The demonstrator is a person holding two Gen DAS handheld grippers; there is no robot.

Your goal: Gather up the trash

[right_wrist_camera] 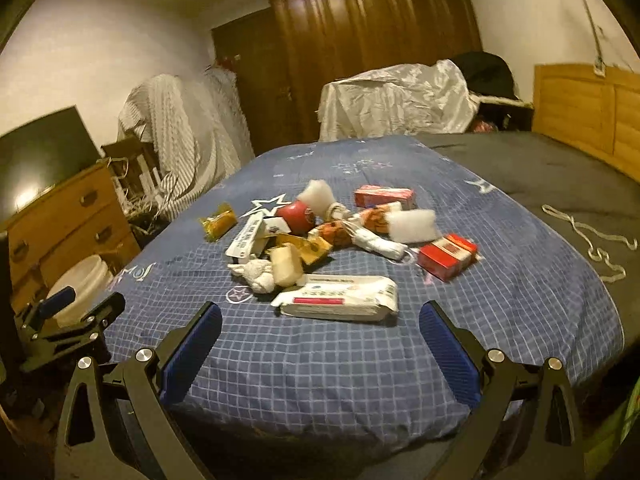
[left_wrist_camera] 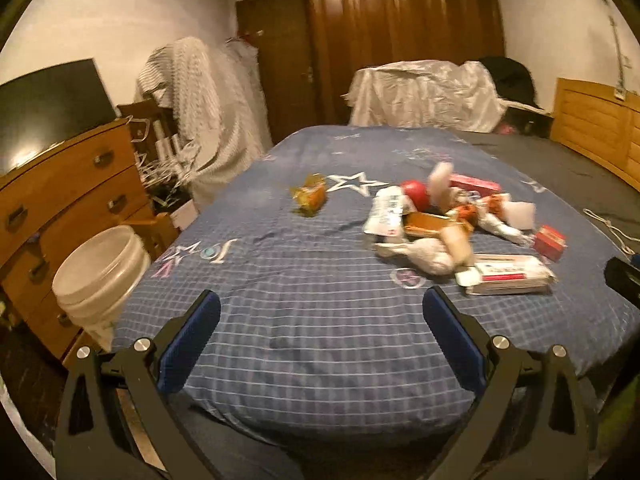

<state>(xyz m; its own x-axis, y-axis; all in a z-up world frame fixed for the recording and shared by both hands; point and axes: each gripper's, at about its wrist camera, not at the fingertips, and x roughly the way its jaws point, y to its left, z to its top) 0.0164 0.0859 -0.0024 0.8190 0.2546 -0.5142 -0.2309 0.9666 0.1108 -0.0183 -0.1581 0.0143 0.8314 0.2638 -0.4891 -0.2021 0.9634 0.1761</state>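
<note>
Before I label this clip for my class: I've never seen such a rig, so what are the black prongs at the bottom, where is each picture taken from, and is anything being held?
The prongs are two-finger grippers that a person holds, one in each hand. Each carries a camera looking forward along its fingers. One picture is from the left gripper, the other from the right gripper. Both stand open and hold nothing. Ahead lies a bed with a blue checked cover, bearing a heap of trash: a white wipes pack, red boxes, a red ball, a yellow wrapper set apart. A white bucket stands beside the bed, on the left.
</note>
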